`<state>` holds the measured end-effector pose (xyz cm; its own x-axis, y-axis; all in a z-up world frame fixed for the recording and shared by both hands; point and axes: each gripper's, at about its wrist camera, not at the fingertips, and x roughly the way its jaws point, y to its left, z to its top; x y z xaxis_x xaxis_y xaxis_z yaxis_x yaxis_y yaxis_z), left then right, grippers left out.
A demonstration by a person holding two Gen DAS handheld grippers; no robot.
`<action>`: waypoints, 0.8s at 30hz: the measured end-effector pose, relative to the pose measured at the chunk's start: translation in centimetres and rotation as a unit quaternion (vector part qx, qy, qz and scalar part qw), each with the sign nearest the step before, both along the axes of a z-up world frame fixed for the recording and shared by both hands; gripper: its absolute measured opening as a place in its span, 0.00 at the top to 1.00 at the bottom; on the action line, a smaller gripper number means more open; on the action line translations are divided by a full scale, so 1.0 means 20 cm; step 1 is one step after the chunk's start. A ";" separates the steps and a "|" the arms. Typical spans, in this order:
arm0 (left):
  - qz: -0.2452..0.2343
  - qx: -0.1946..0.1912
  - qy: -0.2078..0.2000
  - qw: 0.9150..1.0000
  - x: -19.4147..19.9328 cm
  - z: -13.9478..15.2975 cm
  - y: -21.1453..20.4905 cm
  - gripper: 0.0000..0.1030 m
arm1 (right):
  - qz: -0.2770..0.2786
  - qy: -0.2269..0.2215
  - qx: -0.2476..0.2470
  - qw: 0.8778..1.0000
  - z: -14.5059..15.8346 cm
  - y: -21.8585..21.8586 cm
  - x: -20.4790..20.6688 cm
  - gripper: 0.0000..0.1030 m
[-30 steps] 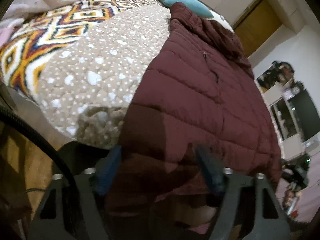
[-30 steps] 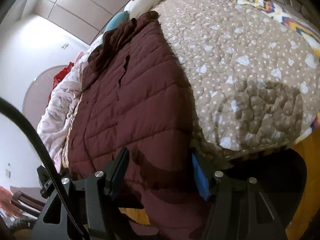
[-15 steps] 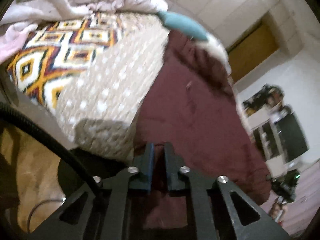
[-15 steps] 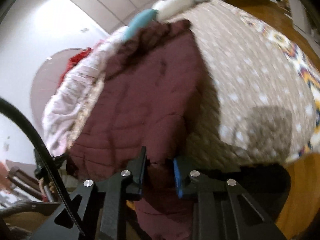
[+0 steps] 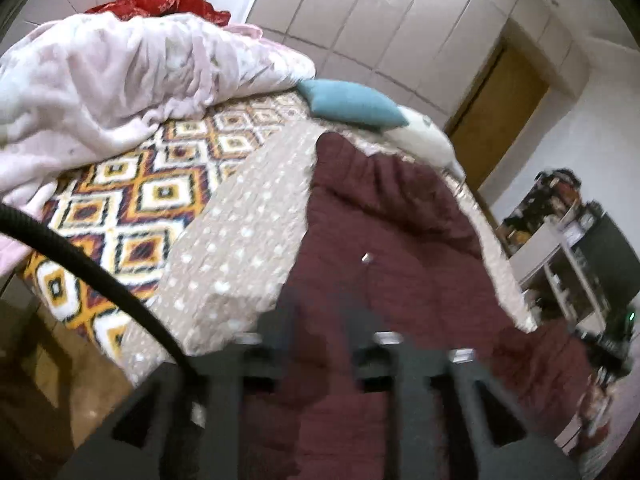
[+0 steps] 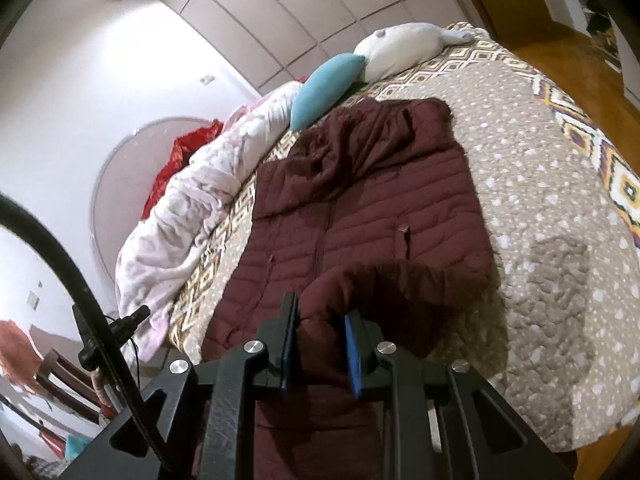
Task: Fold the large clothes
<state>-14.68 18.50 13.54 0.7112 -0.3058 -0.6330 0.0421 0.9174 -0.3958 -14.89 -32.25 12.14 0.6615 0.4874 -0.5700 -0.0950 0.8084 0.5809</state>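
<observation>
quilted maroon puffer jacket, dotted bedspread

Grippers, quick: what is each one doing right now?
Left gripper: opening, blurred, jacket hem between jaws; grip unclear.
Right gripper: shut on jacket hem.

No readable text, label or number anywhere

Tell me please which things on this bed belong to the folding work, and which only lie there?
Job:
- maroon puffer jacket
- right hand-held gripper, clamping its hem

Lying about:
- teal pillow
- white plush toy
- pink blanket
- red cloth
</observation>
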 end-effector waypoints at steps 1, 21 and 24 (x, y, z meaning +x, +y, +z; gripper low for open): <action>0.002 0.000 0.008 1.000 -0.02 -0.06 0.02 0.56 | 0.001 0.001 -0.001 1.000 -0.01 -0.01 0.00 0.78; -0.085 -0.100 0.124 0.984 -0.23 -0.81 0.10 0.33 | -0.035 0.024 0.018 0.999 -0.09 -0.10 -0.13 0.78; -0.094 -0.090 0.137 0.982 -0.26 -0.85 0.07 0.33 | -0.036 0.024 0.021 0.999 -0.10 -0.10 -0.14 0.77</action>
<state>-19.79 19.89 -3.47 0.4428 -0.5398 -0.7159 0.0728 0.8175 -0.5713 -17.63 -34.27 10.20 0.6681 0.4633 -0.5822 -0.0078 0.7869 0.6171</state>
